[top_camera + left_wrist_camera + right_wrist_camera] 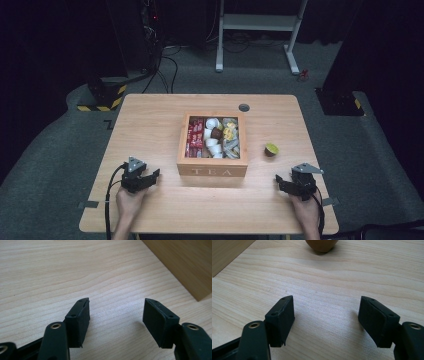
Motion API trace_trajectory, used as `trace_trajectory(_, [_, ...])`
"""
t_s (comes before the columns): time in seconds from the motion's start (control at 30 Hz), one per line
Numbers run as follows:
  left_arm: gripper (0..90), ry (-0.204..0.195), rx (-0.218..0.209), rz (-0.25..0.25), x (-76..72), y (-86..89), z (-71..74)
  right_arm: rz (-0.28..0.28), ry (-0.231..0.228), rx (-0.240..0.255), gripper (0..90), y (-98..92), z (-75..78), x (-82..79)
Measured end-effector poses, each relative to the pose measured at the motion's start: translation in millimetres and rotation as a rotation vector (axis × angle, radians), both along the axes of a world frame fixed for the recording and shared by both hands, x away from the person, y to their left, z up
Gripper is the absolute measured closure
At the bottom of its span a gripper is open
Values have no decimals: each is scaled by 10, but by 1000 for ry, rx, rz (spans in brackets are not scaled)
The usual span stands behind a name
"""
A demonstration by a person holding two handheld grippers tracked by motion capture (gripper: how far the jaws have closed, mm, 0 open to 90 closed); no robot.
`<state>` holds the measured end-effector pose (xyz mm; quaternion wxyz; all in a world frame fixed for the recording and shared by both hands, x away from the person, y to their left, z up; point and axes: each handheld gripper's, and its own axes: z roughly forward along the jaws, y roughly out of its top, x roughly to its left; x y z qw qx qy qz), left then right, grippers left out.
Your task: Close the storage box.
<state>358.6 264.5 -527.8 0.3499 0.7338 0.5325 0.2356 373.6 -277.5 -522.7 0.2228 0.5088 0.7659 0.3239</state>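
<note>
Wooden tea box [212, 171], label facing both open tongs.

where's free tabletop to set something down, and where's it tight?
Bare wood left of the tea box, out to the table edge, and the strip behind the box. Right side is free apart from the small brown cup. Tight: the box compartments are packed, and the front strip holds the left tongs and right tongs, both open and holding nothing.
</note>
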Motion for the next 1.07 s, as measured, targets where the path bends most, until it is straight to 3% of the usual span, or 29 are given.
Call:
trace_trajectory(0.1, [367, 2, 31, -3, -2, -35, -2, 0, 0, 0, 292, 0, 0, 0])
trace_trajectory(1.07, [288, 14, 18, -6, -50, -95, -6, 0, -2, -1, 288, -2, -1, 1])
